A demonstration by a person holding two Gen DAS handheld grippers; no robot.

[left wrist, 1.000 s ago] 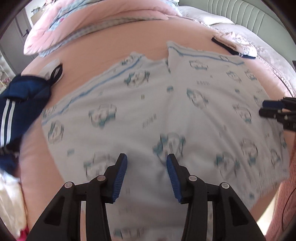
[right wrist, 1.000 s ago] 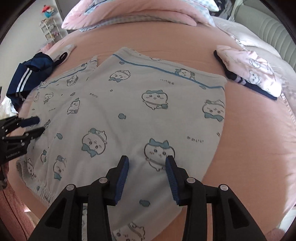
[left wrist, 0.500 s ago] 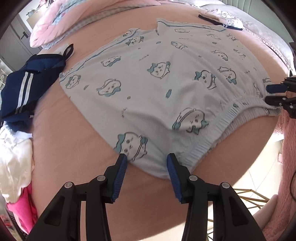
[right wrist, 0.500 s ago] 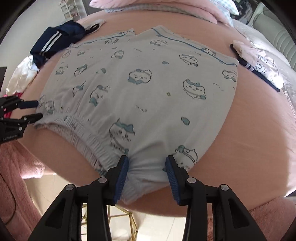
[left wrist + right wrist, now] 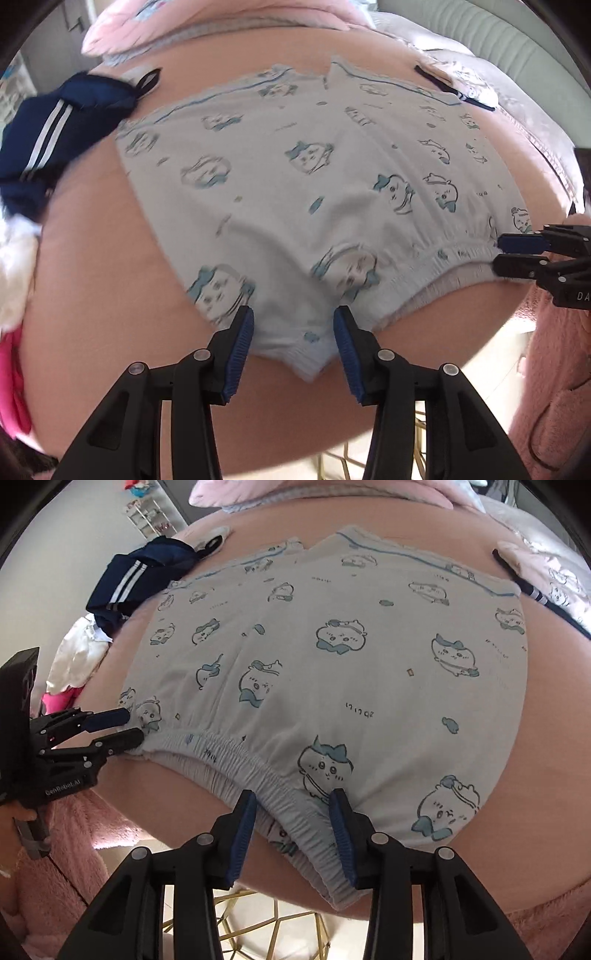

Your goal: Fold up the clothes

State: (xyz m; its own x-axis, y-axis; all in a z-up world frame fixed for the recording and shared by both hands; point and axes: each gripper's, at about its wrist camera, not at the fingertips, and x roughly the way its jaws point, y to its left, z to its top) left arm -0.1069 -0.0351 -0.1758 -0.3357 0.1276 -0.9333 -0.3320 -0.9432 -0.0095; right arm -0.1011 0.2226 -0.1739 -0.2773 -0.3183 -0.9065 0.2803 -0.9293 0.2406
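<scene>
While the printed shorts [image 5: 314, 206] are lying flat on the pink bed [image 5: 110, 295], waistband at the near edge, I am holding my left tool [image 5: 293, 345] and right tool [image 5: 292, 825] apart over its two corners; both should be gripping evenly before lifting

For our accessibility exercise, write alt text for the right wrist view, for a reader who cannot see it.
Pale blue cartoon-print shorts lie flat on a pink bed, with the right hand-held gripper open over their elastic waistband. The left hand-held gripper reaches the waistband's far corner from the left. A navy garment lies beyond.
</scene>
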